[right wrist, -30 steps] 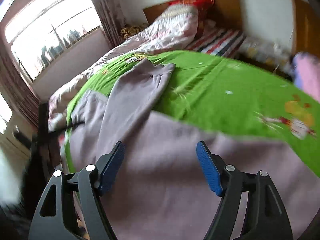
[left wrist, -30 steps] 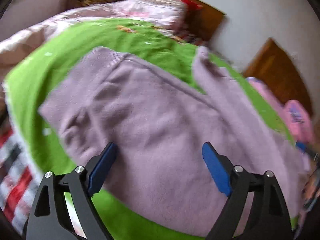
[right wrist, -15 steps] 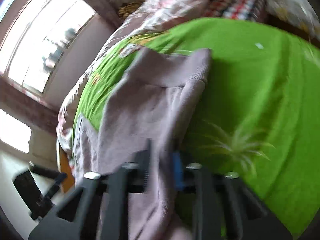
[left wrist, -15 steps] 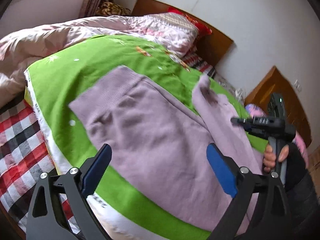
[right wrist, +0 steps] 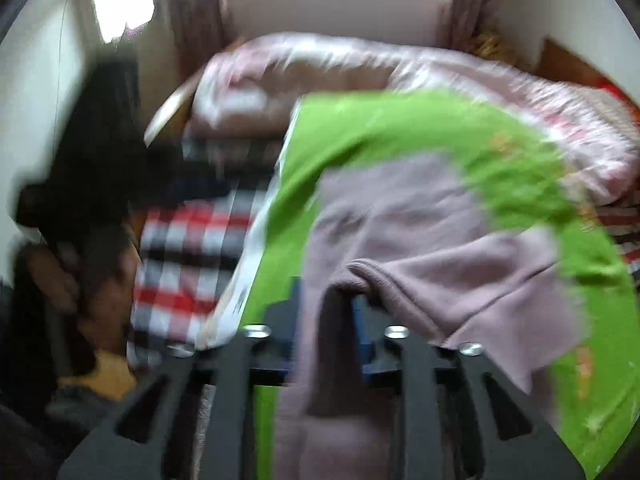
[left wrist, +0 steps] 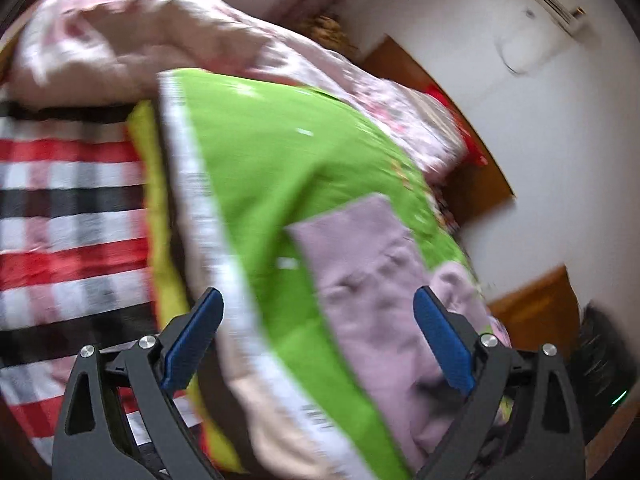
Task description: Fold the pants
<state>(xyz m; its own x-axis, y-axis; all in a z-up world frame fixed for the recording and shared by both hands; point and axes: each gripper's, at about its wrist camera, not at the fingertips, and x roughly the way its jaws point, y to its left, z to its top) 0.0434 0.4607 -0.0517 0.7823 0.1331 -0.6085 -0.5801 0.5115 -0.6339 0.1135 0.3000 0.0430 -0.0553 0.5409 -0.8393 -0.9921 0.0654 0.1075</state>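
The lilac pants (left wrist: 372,280) lie on a green sheet (left wrist: 280,168) on the bed. My left gripper (left wrist: 316,340) is open and empty, held above the bed's near edge, left of the pants. In the right wrist view my right gripper (right wrist: 326,312) is shut on a fold of the pants (right wrist: 420,224), and the cloth drapes down between the fingers. The view is blurred by motion.
A pink quilt (left wrist: 120,40) is heaped at the far side of the bed. A red, white and black checked blanket (left wrist: 68,208) lies left of the green sheet. A wooden headboard (left wrist: 472,160) stands by the white wall. A dark shape (right wrist: 92,168) fills the left of the right wrist view.
My right gripper has closed on the pants and swung left with the cloth. My left gripper has pulled back and turned left, off the pants, and stays open.
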